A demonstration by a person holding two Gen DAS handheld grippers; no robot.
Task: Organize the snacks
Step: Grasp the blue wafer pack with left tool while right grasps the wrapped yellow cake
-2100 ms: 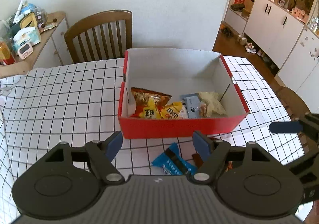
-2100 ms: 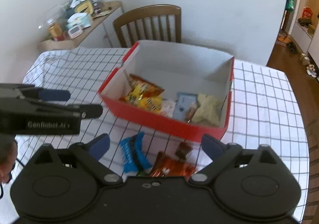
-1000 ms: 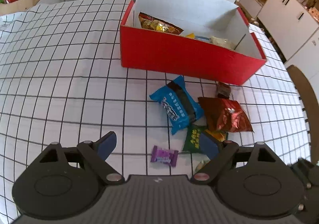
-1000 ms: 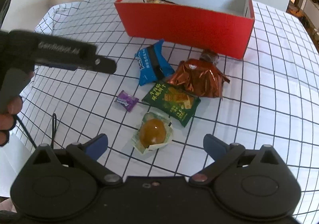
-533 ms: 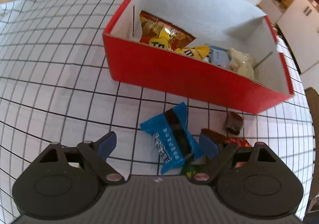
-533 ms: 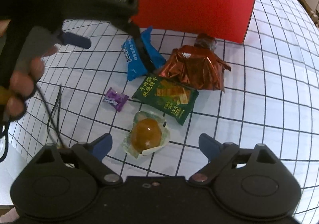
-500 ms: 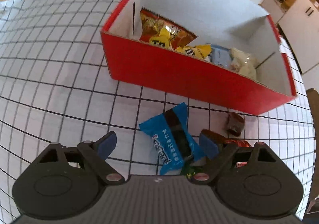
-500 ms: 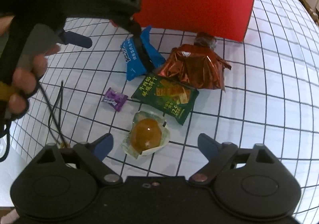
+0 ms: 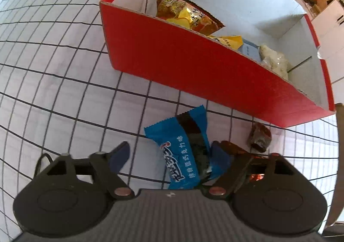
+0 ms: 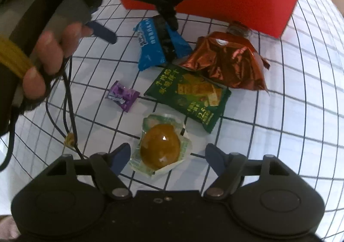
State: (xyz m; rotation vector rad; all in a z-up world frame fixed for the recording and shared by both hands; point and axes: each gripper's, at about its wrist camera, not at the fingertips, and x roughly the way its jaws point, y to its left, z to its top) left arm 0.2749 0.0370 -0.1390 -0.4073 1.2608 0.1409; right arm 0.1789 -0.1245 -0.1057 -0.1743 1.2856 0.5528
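A blue snack packet [image 9: 185, 147] lies on the checked tablecloth in front of the red box [image 9: 193, 65]. My left gripper [image 9: 169, 155] is open and low over the packet, with one finger on each side of it; it also shows in the right wrist view [image 10: 137, 26] above the blue packet [image 10: 157, 46]. My right gripper [image 10: 167, 155] is open, with its fingers either side of a wrapped brown egg [image 10: 160, 145]. A green cracker packet [image 10: 189, 93], a copper foil bag [image 10: 228, 61] and a purple candy [image 10: 122, 96] lie between the packets.
The red box holds several snacks, among them an orange chip bag [image 9: 185, 9] and a pale packet [image 9: 273, 61]. A small dark candy [image 9: 259, 136] lies by the box's front wall. A black cable [image 10: 68, 100] hangs from the left hand.
My left gripper has come down and forward until its fingers straddle the blue packet. My right gripper has come down closer over the wrapped egg.
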